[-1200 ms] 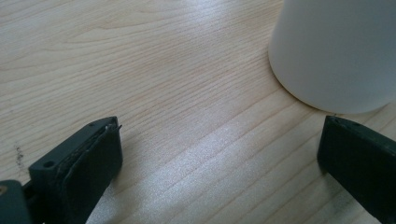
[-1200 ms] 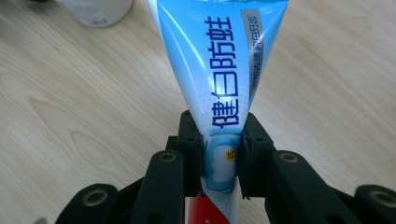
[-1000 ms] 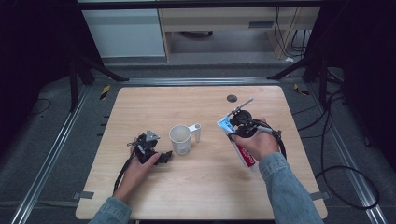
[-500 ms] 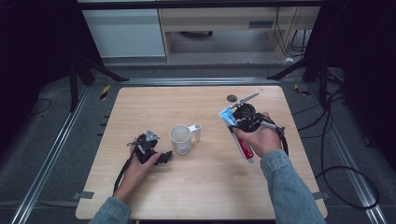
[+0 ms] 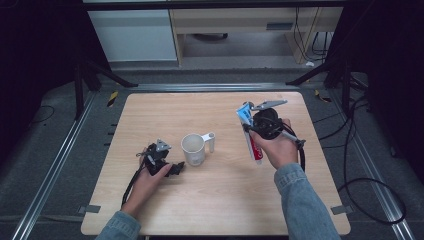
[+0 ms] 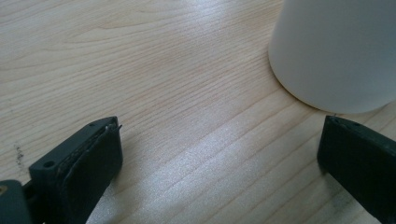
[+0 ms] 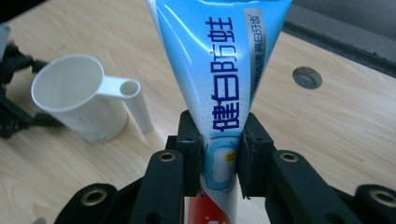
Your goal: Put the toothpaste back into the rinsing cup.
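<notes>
Left tongs (image 5: 172,169) rest on the tabletop (image 5: 210,210) at 9 o'clock of the white cup (image 5: 193,149), jaws wide and empty, the cup just beyond them. Right tongs (image 7: 219,156) are clamped on the toothpaste tube (image 7: 224,70), lifted clear at 3 o'clock of the cup. Step in hand, as judged: carrying the tube to the cup. Next move calls for aligning the tube over the cup's mouth before lowering.

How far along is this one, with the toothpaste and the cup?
Done: the right tongs are shut on the toothpaste and hold it off the table, to the right of the cup. In hand: carrying it. Left: the tube is not yet in the cup; the left tongs rest open beside the cup, gripping nothing.
</notes>
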Demonstrator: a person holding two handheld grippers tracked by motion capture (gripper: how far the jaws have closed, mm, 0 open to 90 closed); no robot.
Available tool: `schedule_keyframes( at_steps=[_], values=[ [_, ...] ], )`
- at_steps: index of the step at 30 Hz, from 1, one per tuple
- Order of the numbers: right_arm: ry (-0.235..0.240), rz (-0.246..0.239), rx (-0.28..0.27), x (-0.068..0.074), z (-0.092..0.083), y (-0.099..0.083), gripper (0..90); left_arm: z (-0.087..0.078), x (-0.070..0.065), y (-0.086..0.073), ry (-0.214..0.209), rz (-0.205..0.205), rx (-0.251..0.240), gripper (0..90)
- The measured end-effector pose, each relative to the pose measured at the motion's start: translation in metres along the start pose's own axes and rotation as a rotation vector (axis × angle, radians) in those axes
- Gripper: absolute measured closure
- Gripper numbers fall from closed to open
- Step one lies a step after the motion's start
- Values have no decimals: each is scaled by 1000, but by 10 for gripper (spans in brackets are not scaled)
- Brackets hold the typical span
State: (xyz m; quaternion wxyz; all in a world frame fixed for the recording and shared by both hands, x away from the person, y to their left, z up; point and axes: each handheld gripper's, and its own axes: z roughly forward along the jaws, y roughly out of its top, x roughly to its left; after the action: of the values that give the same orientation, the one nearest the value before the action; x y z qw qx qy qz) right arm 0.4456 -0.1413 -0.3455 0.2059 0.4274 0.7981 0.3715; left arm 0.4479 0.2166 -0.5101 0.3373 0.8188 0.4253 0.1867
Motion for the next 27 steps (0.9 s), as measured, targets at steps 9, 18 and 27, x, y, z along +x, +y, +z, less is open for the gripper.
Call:
schedule_keyframes(
  at_steps=[9,18,27],
  values=[
    [-25,39,-116,6,4,-6,734,0,0,0,0,1,0,0],
    [-24,50,-132,8,9,-4,734,0,0,0,0,1,1,0],
    [-46,56,-212,15,9,3,734,0,0,0,0,1,1,0]
  ],
)
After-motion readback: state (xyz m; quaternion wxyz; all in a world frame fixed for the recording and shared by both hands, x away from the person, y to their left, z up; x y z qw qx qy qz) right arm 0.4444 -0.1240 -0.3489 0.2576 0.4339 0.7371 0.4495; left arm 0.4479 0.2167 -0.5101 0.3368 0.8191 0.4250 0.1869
